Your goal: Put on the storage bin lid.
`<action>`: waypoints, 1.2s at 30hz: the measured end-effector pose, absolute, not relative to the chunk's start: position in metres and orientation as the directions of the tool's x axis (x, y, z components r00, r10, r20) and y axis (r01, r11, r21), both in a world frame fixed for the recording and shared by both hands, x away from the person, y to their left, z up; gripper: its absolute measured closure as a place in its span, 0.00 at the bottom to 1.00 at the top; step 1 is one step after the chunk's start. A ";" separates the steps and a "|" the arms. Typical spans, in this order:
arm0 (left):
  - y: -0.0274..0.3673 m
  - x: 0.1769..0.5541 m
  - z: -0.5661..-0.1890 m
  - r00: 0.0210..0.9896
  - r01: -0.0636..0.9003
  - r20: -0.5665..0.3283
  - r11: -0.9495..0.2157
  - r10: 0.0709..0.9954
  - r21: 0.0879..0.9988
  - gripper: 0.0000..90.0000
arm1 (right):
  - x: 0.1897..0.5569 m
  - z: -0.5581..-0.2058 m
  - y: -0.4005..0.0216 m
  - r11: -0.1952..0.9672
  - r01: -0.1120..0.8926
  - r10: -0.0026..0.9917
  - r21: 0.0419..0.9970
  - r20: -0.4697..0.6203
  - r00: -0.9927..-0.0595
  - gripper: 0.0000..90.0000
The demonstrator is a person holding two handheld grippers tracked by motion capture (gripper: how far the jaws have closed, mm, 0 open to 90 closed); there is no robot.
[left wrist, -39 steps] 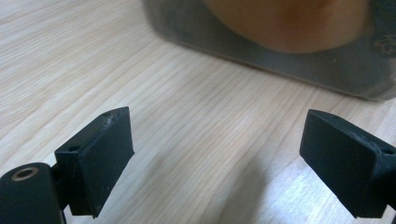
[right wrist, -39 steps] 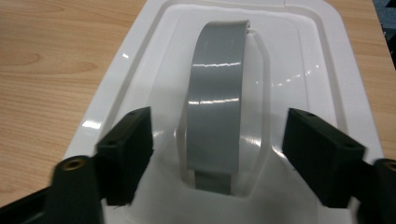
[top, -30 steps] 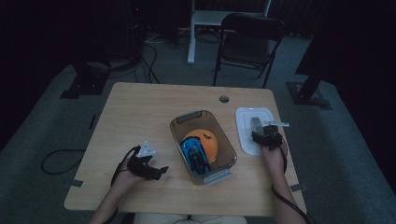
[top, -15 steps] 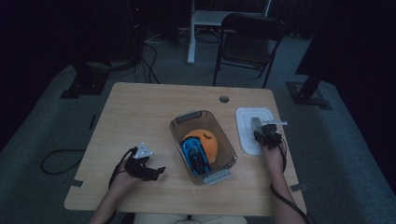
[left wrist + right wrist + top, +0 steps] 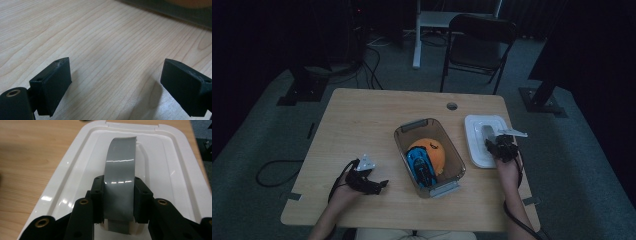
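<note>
One step was done: the right gripper [image 5: 117,197] pinched the grey handle [image 5: 120,170] of the white lid [image 5: 477,145], at three o'clock from the bin [image 5: 404,142]. Covering the bin remained. The left gripper [image 5: 115,87] rested spread, empty.

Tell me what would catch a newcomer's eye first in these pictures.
Probably the clear bin at the middle of the wooden table, with a bright orange ball and a blue toy car lying in it. To its right lies the white lid, where the right gripper has its fingers shut on the lid's grey handle. The left gripper hovers open over bare tabletop near the table's front left.
</note>
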State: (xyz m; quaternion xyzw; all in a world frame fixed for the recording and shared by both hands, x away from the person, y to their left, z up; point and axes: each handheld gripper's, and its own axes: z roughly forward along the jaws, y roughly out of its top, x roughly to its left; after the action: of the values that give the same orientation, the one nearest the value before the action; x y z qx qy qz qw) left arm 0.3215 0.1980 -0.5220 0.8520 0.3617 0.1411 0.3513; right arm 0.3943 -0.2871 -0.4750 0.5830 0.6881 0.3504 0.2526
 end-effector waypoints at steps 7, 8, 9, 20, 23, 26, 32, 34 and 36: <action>0.197 0.321 -0.523 0.700 0.504 0.010 -0.504 0.714 0.701 0.12 | 0.365 -0.437 -0.282 0.077 0.561 0.974 0.824 0.058 -0.218 0.75; 0.196 0.321 -0.523 0.701 0.503 0.014 -0.508 0.713 0.700 0.12 | 0.362 -0.431 -0.281 0.076 0.554 0.973 0.829 0.059 -0.222 0.75; 0.196 0.321 -0.523 0.702 0.502 0.014 -0.508 0.712 0.700 0.12 | 0.358 -0.426 -0.280 0.076 0.544 0.972 0.836 0.060 -0.227 0.75; 0.196 0.321 -0.523 0.702 0.503 0.013 -0.508 0.712 0.699 0.12 | 0.332 -0.388 -0.253 0.121 0.481 0.949 0.868 0.040 -0.311 0.75; 0.196 0.321 -0.523 0.702 0.503 0.013 -0.508 0.713 0.699 0.12 | 0.324 -0.379 -0.243 0.127 0.462 0.939 0.878 0.044 -0.342 0.75; 0.196 0.321 -0.523 0.702 0.503 0.015 -0.510 0.712 0.698 0.12 | 0.319 -0.375 -0.237 0.132 0.451 0.931 0.883 0.046 -0.362 0.75; 0.196 0.321 -0.523 0.701 0.503 0.014 -0.509 0.713 0.698 0.12 | 0.314 -0.369 -0.222 0.148 0.443 0.915 0.885 0.048 -0.401 0.75; 0.196 0.321 -0.523 0.701 0.503 0.014 -0.508 0.713 0.699 0.12 | 0.314 -0.368 -0.216 0.155 0.440 0.909 0.885 0.046 -0.414 0.75; 0.196 0.320 -0.523 0.699 0.505 0.012 -0.505 0.715 0.700 0.12 | 0.313 -0.368 -0.210 0.162 0.438 0.902 0.884 0.047 -0.430 0.75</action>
State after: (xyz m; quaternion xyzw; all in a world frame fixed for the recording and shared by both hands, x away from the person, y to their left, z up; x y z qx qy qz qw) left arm 0.3204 0.1959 -0.5232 0.8541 0.3570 0.1517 0.3467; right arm 0.3132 -0.2102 -0.3677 0.4669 0.7170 0.4482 0.2588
